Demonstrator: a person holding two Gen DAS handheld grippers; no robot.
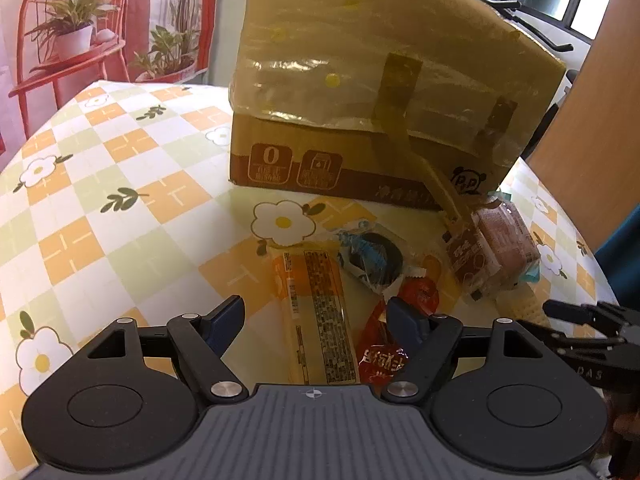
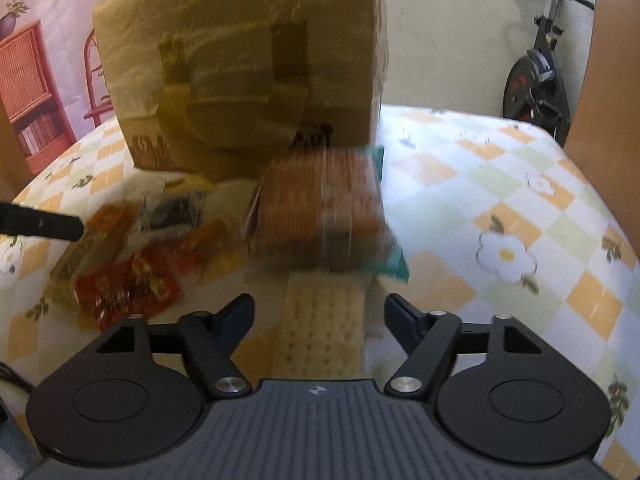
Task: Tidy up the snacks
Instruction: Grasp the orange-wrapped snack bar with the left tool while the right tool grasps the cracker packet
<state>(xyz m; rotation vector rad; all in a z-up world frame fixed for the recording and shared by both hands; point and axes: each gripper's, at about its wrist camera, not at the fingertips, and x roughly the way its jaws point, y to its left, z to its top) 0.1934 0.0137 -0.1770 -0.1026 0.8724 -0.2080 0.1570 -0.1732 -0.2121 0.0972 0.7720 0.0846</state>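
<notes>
Several snack packets lie on the flowered tablecloth (image 1: pixel 120 184) in front of a taped cardboard box (image 1: pixel 360 80). My left gripper (image 1: pixel 316 312) is open, its jaws on either side of a long yellow-orange packet (image 1: pixel 312 304) without touching it. A red packet (image 1: pixel 380 352) lies under its right finger, and a dark cookie packet (image 1: pixel 372 256) lies just beyond. My right gripper (image 2: pixel 320 312) is open around a pale cracker pack (image 2: pixel 320 320), with gaps on both sides. Stacked brown cake packs (image 2: pixel 320 208) sit just ahead of it, blurred. One of the right gripper's fingers (image 1: pixel 568 312) shows at the right edge.
The box (image 2: pixel 240 60) stands close behind the snacks and blocks the way forward. Bare tablecloth (image 2: pixel 500 200) spreads out to the right. An exercise bike (image 2: pixel 536 72) and a wooden panel (image 2: pixel 608 80) stand past the table's far edge. A backdrop printed with a red chair (image 1: pixel 72 40) hangs at the left.
</notes>
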